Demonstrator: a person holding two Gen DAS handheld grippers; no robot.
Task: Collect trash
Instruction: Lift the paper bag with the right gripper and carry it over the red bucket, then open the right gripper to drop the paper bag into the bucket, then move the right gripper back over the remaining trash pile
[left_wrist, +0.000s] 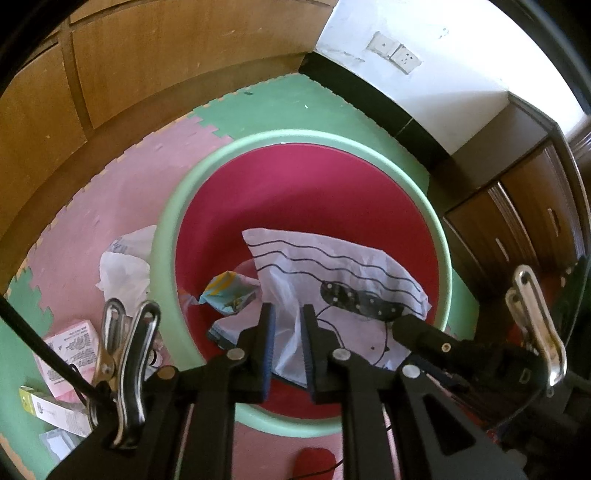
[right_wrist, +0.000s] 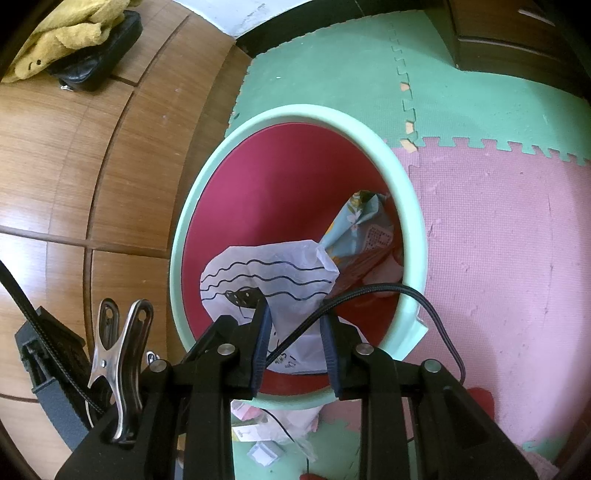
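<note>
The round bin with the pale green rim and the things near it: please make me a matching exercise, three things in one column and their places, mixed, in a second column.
Things:
1. white paper sheet with black wavy lines
2. pink printed cardboard box
3. yellow towel

Places:
A. on the foam mat, outside the round bin with the pale green rim
B. on a black bag on the wooden floor
C. inside the bin

Pairs: 1-C, 2-A, 3-B

A home room: foam puzzle mats (right_wrist: 498, 240), wooden cabinets (left_wrist: 166, 48), wall sockets (left_wrist: 395, 51).
</note>
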